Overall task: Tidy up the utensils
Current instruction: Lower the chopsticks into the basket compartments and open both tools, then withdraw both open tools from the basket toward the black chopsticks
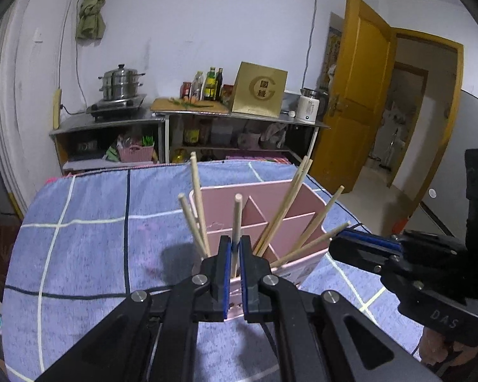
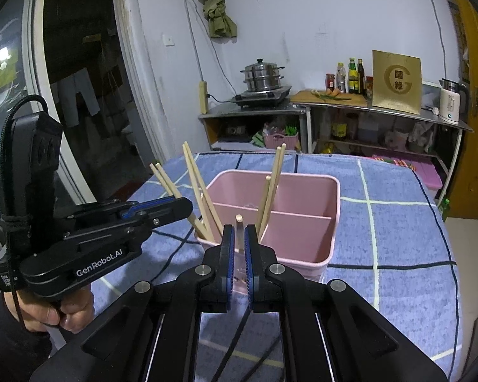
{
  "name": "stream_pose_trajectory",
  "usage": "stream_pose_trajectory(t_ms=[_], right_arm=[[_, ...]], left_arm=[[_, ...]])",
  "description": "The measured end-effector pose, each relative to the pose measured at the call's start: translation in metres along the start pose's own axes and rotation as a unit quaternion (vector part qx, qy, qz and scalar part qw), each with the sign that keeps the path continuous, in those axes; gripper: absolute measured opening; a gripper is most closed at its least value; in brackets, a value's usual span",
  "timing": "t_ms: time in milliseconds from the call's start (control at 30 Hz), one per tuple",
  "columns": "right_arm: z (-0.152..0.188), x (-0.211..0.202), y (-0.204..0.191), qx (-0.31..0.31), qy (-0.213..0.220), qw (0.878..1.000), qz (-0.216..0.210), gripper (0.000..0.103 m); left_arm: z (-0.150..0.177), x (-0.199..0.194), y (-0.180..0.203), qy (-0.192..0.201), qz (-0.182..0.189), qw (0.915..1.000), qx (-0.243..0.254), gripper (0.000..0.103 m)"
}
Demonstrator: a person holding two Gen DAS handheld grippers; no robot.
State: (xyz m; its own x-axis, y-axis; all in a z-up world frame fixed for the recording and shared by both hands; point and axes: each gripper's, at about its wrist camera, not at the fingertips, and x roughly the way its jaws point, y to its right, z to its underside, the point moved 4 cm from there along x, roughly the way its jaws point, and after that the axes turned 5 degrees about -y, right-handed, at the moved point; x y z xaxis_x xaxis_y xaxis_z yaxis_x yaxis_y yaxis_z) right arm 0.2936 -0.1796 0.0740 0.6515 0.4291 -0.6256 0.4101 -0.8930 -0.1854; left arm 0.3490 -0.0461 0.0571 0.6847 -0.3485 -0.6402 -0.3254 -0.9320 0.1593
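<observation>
A pink divided organiser (image 1: 255, 185) (image 2: 272, 173) stands on the blue checked tablecloth (image 1: 79, 254). Several wooden chopsticks lean in its near compartments. My left gripper (image 1: 235, 248) is just above the near wall, shut on one upright chopstick (image 1: 237, 213). From the right wrist view the left gripper (image 2: 186, 205) reaches in from the left beside two slanting chopsticks. My right gripper (image 2: 238, 238) is over the near rim with a chopstick (image 2: 239, 222) between its pads, which stand slightly apart from it. In the left wrist view the right gripper (image 1: 334, 243) comes in from the right.
A black cable (image 2: 172, 254) runs across the cloth near the organiser. Behind the table stand metal shelves (image 1: 188, 117) with a steamer pot, bottles, a gold box and a kettle. A yellow door (image 1: 357, 95) is open at the right. A hand (image 2: 67, 313) holds the left gripper.
</observation>
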Motion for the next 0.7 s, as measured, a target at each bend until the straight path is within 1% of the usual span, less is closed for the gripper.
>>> stream_pose_trajectory(t_ms=[33, 67, 133, 267, 400, 533, 700], right_arm=[[0.001, -0.001, 0.000, 0.000, 0.001, 1.000, 0.000, 0.016], [0.001, -0.002, -0.001, 0.000, 0.001, 1.000, -0.002, 0.016], [0.003, -0.007, -0.003, -0.001, 0.004, 1.000, -0.002, 0.017], [0.010, -0.021, -0.006, -0.006, 0.014, 1.000, 0.000, 0.017], [0.023, -0.041, -0.005, -0.003, 0.025, 1.000, 0.001, 0.017], [0.041, -0.055, 0.000, 0.005, 0.026, 1.000, 0.008, 0.017], [0.071, -0.068, 0.004, 0.012, 0.021, 1.000, 0.018, 0.017]], left_arm=[[0.001, -0.001, -0.001, -0.001, 0.001, 1.0000, -0.003, 0.005], [0.001, -0.003, -0.001, -0.001, 0.001, 1.0000, -0.006, 0.005], [0.003, -0.009, -0.001, 0.005, 0.004, 0.9999, -0.008, 0.007], [0.009, -0.026, 0.001, 0.018, 0.007, 0.9997, -0.012, 0.015], [0.022, -0.046, 0.006, 0.030, 0.010, 0.9994, -0.014, 0.016], [0.042, -0.064, 0.013, 0.036, 0.000, 0.9993, -0.010, 0.016], [0.073, -0.077, 0.024, 0.032, 0.002, 0.9994, -0.011, 0.017]])
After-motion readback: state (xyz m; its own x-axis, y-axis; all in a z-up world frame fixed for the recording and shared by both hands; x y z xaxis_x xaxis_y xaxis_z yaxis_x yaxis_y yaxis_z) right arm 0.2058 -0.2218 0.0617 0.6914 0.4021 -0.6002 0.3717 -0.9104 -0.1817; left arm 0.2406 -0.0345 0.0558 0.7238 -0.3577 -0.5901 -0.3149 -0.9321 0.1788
